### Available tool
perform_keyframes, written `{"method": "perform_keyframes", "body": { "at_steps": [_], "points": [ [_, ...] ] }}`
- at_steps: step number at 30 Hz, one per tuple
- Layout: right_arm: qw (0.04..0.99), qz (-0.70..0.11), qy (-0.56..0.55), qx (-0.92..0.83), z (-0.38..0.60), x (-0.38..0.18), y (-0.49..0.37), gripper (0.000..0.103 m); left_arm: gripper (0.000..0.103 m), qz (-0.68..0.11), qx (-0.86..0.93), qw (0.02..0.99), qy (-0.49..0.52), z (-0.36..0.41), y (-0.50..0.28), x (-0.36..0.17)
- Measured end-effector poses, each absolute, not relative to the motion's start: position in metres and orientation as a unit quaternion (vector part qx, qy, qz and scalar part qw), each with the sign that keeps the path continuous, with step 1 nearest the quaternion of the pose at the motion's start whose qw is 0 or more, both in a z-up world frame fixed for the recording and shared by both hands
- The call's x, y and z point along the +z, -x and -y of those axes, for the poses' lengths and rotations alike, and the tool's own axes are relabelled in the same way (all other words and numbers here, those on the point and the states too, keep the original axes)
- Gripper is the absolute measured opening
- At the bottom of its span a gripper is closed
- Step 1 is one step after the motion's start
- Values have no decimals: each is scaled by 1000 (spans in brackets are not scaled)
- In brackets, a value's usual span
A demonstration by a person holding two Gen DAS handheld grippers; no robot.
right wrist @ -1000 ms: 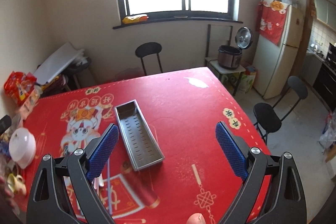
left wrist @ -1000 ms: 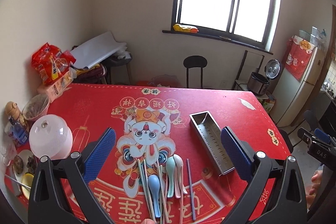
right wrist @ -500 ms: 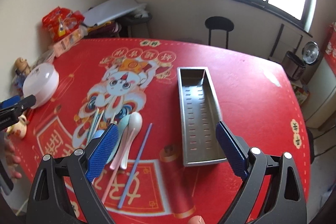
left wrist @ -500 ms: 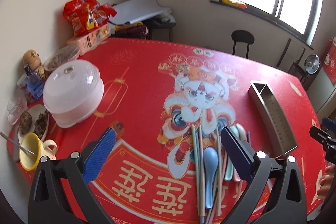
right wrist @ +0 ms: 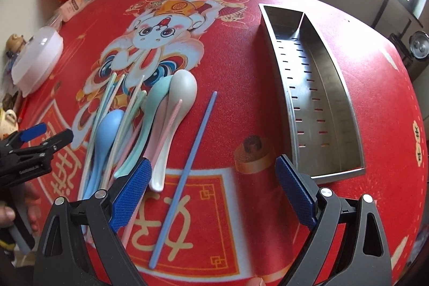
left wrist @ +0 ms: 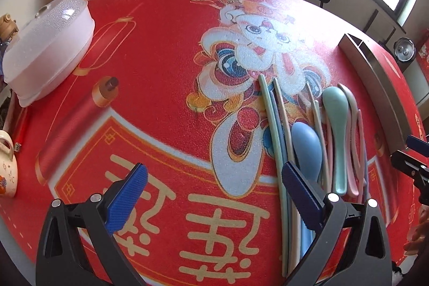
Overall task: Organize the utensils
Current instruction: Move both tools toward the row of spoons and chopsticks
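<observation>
The right tool [right wrist: 211, 189] hangs wide open and empty above the red counter [right wrist: 241, 44], and the left tool [left wrist: 214, 195] is equally spread with nothing between its pads. The utensils lie in a tight heap: ahead and to the left of the right tool, ahead and to the right of the left one. In it a blue spoon [right wrist: 108, 125], a green spoon [right wrist: 158, 98] and a white spoon [right wrist: 182, 87] overlap a fan of pale chopsticks [right wrist: 107, 95], while a single blue chopstick [right wrist: 185, 170] lies apart, straight ahead between the right tool's fingers. The steel tray [right wrist: 316, 98], split lengthwise into two compartments, sits empty ahead and to the right of the right tool.

The chief risk, as I judge it, is the crowding: closing on one spoon could drag or flick its neighbours, since handles cross. The thin chopstick lies flat on the cloth and may slip from the pads or pivot once lifted. Both tools converging on the same heap could collide. Spoons and chopsticks might also end up in the wrong compartment.
</observation>
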State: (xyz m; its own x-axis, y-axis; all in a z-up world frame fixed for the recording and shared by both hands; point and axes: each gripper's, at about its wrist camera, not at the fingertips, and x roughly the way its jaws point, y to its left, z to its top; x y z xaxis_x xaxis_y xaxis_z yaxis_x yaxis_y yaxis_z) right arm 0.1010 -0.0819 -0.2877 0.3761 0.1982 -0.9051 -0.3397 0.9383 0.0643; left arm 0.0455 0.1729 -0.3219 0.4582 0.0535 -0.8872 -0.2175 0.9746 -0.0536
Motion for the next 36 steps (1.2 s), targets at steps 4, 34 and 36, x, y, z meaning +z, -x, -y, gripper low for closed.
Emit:
{"method": "perform_keyframes", "body": {
  "at_steps": [4, 34, 36],
  "points": [
    [826, -537, 59, 161, 84, -289, -102, 90, 98, -531, 66, 841, 85, -173, -49, -335],
    [823, -545, 34, 158, 90, -292, -104, 90, 98, -551, 75, 830, 37, -158, -74, -346],
    [823, -545, 33, 157, 91, -292, -105, 90, 98, -555, 74, 828, 36, -158, -74, -346]
  ]
}}
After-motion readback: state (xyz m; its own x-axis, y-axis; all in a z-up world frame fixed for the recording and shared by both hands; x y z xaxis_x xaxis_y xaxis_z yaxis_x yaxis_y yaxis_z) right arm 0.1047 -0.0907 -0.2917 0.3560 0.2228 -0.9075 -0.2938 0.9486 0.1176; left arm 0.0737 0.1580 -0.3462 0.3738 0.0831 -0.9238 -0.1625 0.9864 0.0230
